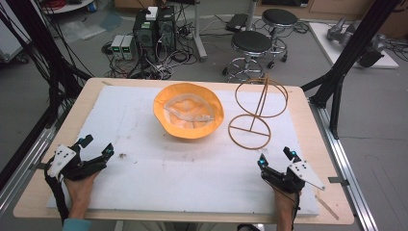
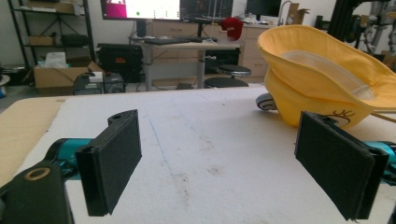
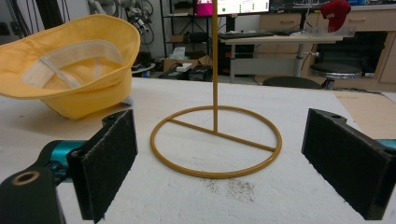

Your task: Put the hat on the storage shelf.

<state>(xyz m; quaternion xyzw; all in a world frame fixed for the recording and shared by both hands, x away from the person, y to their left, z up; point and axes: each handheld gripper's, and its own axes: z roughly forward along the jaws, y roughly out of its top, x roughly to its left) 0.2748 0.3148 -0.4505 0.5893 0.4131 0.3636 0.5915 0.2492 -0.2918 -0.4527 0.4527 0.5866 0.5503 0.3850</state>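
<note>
Yellow hat point(image 1: 188, 110) at frame centre is soft and light; pinch its floppy brim. Your left gripper point(image 1: 95, 148) and right gripper point(image 1: 275, 158) gape wide, empty.

From my seat the scene is evenly lit from overhead, bright without harsh glare. The white mat point(image 1: 192, 163) on the counter point(image 1: 48, 192) reads pale and slightly washed out. Shadows are soft and faint under the yellow hat point(image 1: 188, 110). The high view looks low in resolution. In both gripper views the background is a little soft, and monitors point(image 2: 140, 8) blow out brightly.
</note>
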